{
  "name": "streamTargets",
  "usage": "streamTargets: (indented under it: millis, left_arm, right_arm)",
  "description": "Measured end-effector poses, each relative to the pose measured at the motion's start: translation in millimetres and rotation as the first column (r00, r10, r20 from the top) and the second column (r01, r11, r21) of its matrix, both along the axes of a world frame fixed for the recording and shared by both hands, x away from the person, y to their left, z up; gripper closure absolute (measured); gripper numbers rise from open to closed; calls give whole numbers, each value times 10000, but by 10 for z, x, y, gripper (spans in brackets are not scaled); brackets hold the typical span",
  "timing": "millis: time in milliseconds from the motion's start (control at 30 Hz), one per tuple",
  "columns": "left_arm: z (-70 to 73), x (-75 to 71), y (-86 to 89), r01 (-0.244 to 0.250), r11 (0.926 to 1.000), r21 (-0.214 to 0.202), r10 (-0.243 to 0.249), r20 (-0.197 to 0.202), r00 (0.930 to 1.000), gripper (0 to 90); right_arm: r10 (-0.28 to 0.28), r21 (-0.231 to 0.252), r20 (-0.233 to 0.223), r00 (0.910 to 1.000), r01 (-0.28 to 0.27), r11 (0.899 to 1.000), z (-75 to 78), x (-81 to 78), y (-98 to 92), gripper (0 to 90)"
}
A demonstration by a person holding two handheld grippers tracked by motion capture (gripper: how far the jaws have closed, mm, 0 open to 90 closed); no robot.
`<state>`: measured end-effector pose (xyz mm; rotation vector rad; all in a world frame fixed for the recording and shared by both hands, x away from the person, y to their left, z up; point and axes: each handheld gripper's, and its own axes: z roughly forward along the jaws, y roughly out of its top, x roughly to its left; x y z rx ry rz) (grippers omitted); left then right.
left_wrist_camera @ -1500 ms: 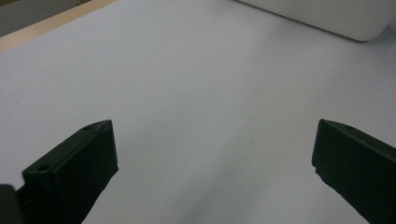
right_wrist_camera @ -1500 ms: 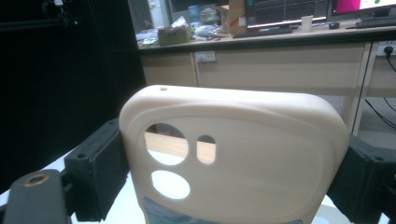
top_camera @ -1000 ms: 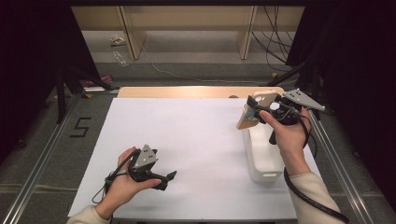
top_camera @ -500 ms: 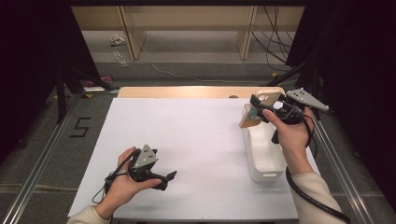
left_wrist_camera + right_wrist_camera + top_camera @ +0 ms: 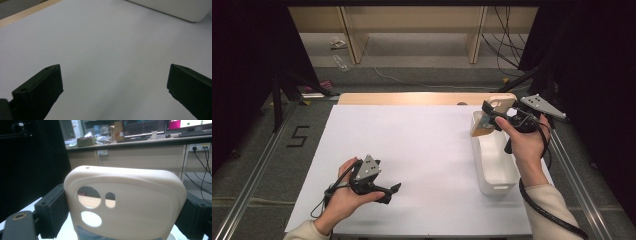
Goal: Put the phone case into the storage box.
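Overhead, right gripper point(image 5: 490, 116) jaws clamp a phone case point(image 5: 125, 202) (bottom edge cropped); left gripper point(image 5: 388, 192) jaws apart.

I read the phone case point(image 5: 125, 205) as matt cream plastic or rubber, smooth, soft sheen on its rim. White bin point(image 5: 494, 160) looks like smooth plastic, slightly glossy. Table point(image 5: 412, 150) top is a matt white sheet, paper-like, with a bare wood strip point(image 5: 412, 98) at the far edge. Right tool point(image 5: 486, 116) has matt black pads, finely textured; the grey plate looks like metal.
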<state>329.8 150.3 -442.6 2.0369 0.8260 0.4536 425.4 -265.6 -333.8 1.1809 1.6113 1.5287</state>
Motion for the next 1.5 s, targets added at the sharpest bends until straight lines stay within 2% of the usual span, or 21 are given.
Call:
streamTargets:
  millis: [1500]
  left_arm:
    - [2, -1, -1, 15, 10000, -35, -15, 1, 10000, 0]
  right_arm:
    - [-411, -79, -43, 9991, 410, 9991, 4, 38, -112, 129]
